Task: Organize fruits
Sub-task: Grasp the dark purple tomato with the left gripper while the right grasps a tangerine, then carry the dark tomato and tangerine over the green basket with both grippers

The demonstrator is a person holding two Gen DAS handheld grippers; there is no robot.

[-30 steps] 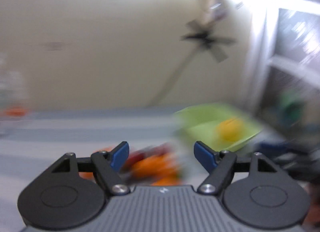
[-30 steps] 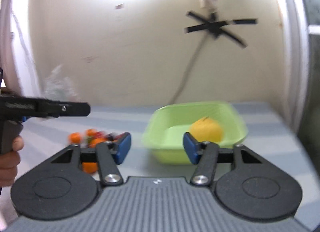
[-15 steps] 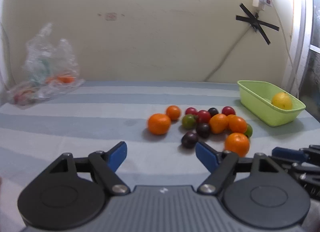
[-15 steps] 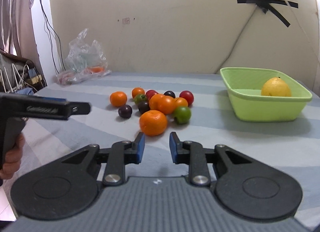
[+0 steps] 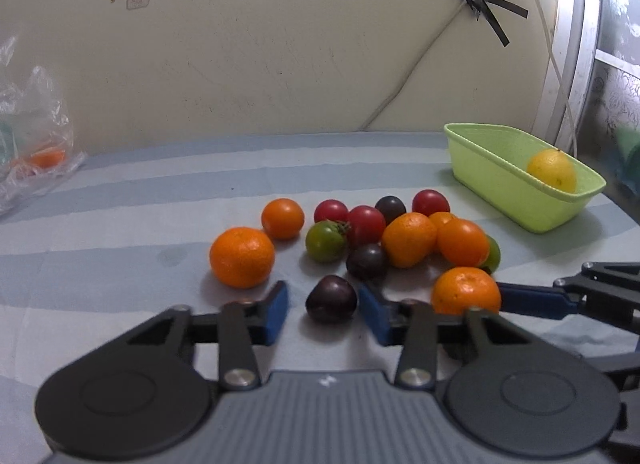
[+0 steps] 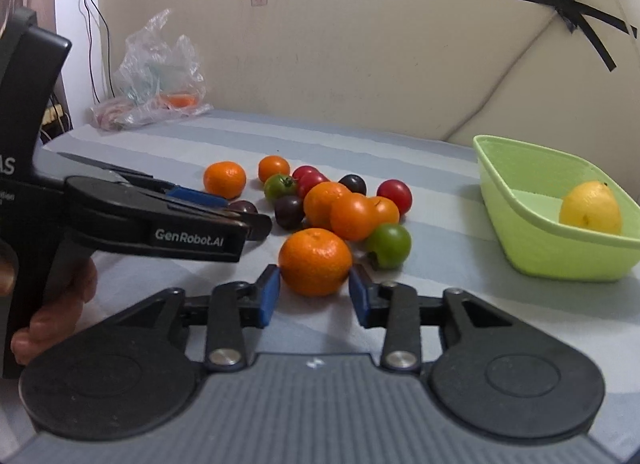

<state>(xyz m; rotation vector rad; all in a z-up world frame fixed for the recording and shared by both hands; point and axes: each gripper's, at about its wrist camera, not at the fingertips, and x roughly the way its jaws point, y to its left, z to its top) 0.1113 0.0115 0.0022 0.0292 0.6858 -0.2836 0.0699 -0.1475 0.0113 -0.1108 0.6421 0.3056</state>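
Mandarins, red and green tomatoes and dark plums lie in a loose pile [image 5: 400,232] on the striped cloth. My left gripper [image 5: 324,314] is low over the cloth with a dark plum [image 5: 331,299] between its blue pads; its jaws are closing and a gap still shows on the left side. My right gripper [image 6: 314,296] has its jaws opening, and the nearest mandarin [image 6: 315,262] sits between its fingertips without being squeezed. A lemon [image 6: 590,207] lies in the green basket [image 6: 520,223] at the right.
A crumpled plastic bag [image 6: 160,75] with something orange inside lies at the back left by the wall. A person's hand [image 6: 60,304] holds the left gripper's handle. The striped cloth [image 5: 120,256] stretches bare to the left of the pile.
Both grippers have come down and forward to the pile. The left jaws have narrowed around the dark plum. The right jaws, nearly shut half a second ago, have widened around the mandarin.
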